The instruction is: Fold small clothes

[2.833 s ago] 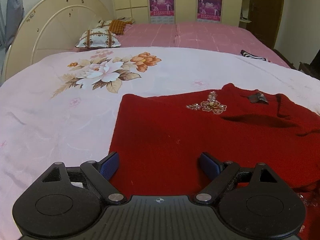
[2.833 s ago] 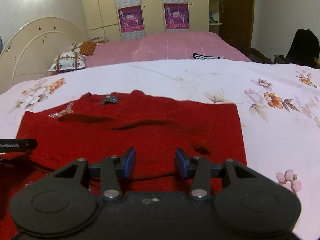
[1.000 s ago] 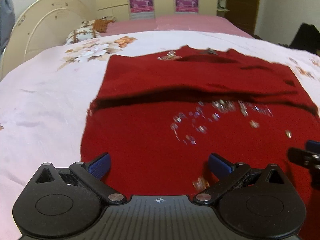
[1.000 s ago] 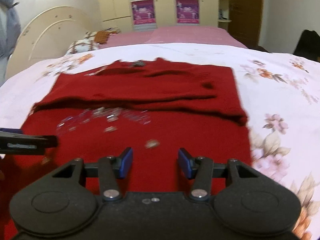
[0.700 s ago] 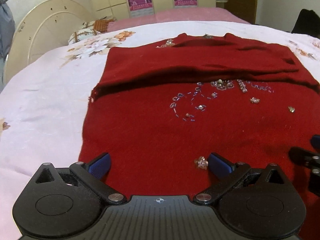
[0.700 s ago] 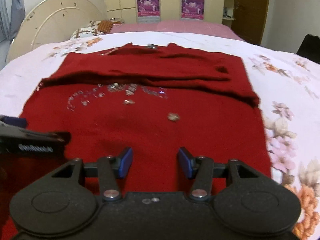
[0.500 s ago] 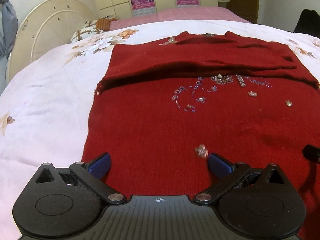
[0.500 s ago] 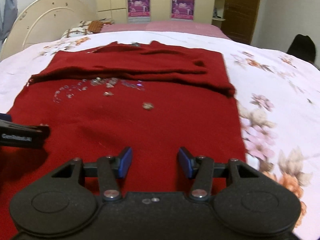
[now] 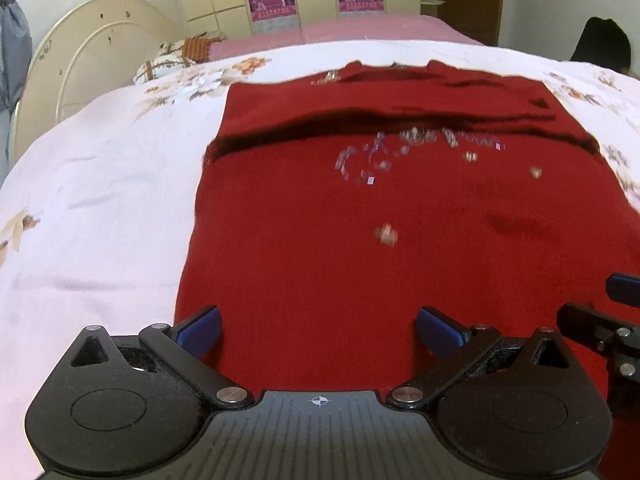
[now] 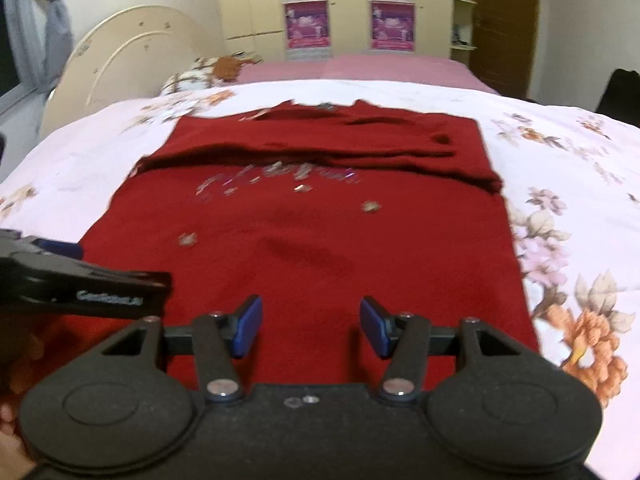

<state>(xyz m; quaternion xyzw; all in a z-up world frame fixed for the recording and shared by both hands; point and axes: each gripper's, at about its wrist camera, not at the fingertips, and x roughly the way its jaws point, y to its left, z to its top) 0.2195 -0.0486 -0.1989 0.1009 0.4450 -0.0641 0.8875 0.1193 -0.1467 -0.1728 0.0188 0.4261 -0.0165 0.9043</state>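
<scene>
Red knit sweater (image 9: 320, 248) lies flat on the bed (image 9: 104, 200), far edge already doubled over across its width. One sweater, two grippers, no other garment within reach. I read the knit as soft, limp and moderately heavy; it should drape and stretch if lifted by one point. Beads (image 9: 416, 148) sewn on the front look fragile, so I would pinch plain cloth at the near hem corners, one per side. Left gripper (image 9: 318, 326) hovers over the near hem, jaws wide, nothing between them. Right gripper (image 10: 311, 326) likewise stands part-open and empty above the hem
</scene>
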